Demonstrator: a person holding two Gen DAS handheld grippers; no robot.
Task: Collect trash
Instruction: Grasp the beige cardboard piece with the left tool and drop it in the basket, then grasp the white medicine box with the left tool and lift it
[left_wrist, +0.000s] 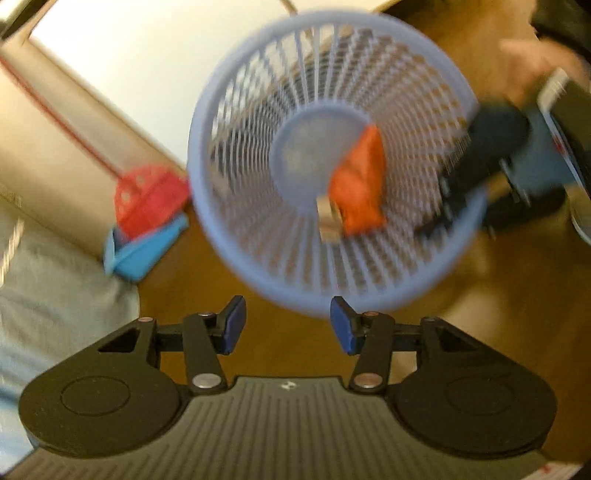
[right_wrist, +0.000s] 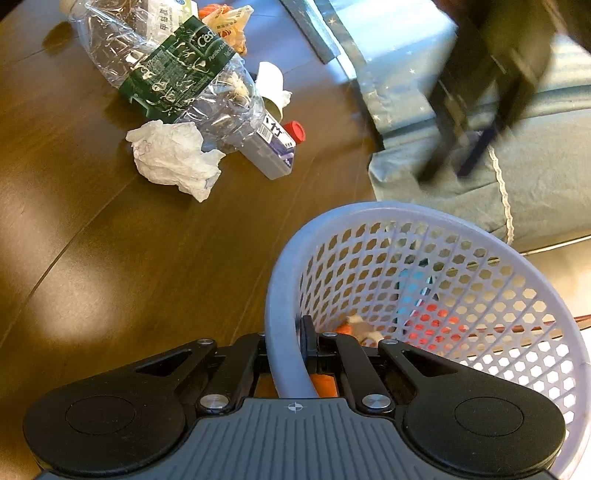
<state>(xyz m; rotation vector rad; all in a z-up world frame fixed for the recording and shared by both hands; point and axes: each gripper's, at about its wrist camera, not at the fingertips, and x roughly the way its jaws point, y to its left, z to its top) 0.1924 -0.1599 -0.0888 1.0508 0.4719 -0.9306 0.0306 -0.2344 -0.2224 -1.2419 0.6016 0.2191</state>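
Basket: my right gripper (right_wrist: 288, 354) is clamped on the rim of the lilac basket (right_wrist: 480, 236), steadying it on the floor.
Left gripper (left_wrist: 288, 325): jaws partly apart, empty, above the basket mouth.
Done: an orange wrapper (left_wrist: 358, 184) and a pale scrap, blurred, possibly paper, lie inside.
Left: crushed bottle (right_wrist: 166, 74), tissue wad (right_wrist: 173, 158) and small carton (right_wrist: 273, 147) lie together on the floor, well apart from the basket.
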